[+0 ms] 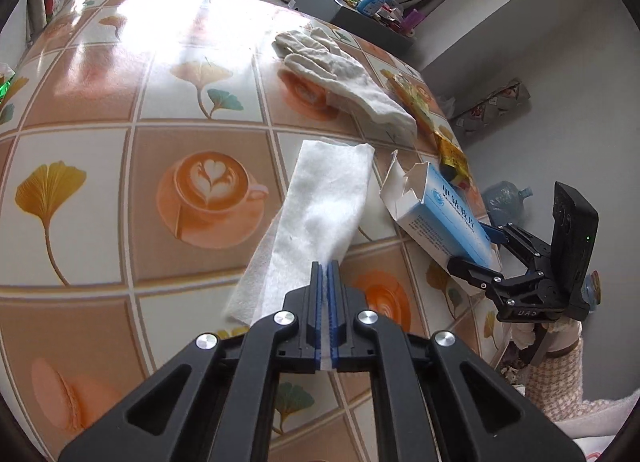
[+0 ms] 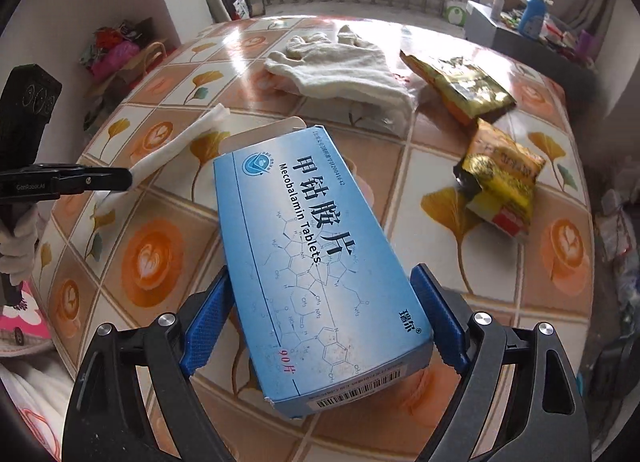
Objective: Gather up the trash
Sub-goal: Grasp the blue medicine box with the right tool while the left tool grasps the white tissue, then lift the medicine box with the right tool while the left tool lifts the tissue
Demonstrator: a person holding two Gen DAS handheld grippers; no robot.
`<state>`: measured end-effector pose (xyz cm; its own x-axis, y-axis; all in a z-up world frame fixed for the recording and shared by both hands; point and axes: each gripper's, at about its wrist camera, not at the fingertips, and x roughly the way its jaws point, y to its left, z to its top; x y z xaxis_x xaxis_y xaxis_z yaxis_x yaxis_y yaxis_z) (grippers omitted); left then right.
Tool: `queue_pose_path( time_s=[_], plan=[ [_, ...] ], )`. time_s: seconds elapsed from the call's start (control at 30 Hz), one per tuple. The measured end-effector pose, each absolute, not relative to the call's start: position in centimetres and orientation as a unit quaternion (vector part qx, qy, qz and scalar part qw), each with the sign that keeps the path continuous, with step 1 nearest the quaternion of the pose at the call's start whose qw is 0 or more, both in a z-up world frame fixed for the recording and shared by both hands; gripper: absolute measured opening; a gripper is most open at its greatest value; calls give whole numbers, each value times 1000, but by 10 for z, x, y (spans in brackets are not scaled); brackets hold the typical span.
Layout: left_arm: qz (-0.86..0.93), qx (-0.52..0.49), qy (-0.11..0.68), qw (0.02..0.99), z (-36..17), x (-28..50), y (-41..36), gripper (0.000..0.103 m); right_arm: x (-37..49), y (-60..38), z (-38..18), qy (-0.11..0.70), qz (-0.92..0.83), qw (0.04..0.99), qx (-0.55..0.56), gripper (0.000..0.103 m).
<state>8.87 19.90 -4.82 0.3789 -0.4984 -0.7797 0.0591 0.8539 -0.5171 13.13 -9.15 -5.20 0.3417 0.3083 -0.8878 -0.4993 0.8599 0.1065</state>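
My left gripper [image 1: 325, 264] is shut on a white paper tissue [image 1: 320, 205], which hangs over the table; it also shows in the right wrist view [image 2: 176, 145]. My right gripper [image 2: 320, 286] is shut on a blue medicine box [image 2: 316, 262], its flap end open, held above the table; the box also shows in the left wrist view [image 1: 444, 213]. Two yellow snack wrappers [image 2: 500, 181] [image 2: 460, 81] lie on the table at the right.
The table [image 1: 120, 141] has a tiled cloth with coffee and leaf prints. A pair of white knit gloves [image 1: 340, 69] lies at the far side. Cluttered shelves [image 2: 532, 25] and window bars stand beyond. Bags sit on the floor at the left [image 2: 120, 49].
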Motion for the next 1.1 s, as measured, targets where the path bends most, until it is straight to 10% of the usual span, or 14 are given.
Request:
queue_pose_path(
  time_s=[0.73, 0.93, 1.1],
  plan=[
    [-179, 5, 484, 857, -50, 94, 126, 47, 129, -88, -57, 515, 248, 818, -69, 86],
    [-152, 10, 472, 868, -51, 99, 127, 43, 134, -76, -65, 516, 256, 812, -92, 87],
    [-119, -7, 470, 875, -51, 102, 140, 11, 134, -63, -67, 515, 252, 812, -110, 86]
  ],
)
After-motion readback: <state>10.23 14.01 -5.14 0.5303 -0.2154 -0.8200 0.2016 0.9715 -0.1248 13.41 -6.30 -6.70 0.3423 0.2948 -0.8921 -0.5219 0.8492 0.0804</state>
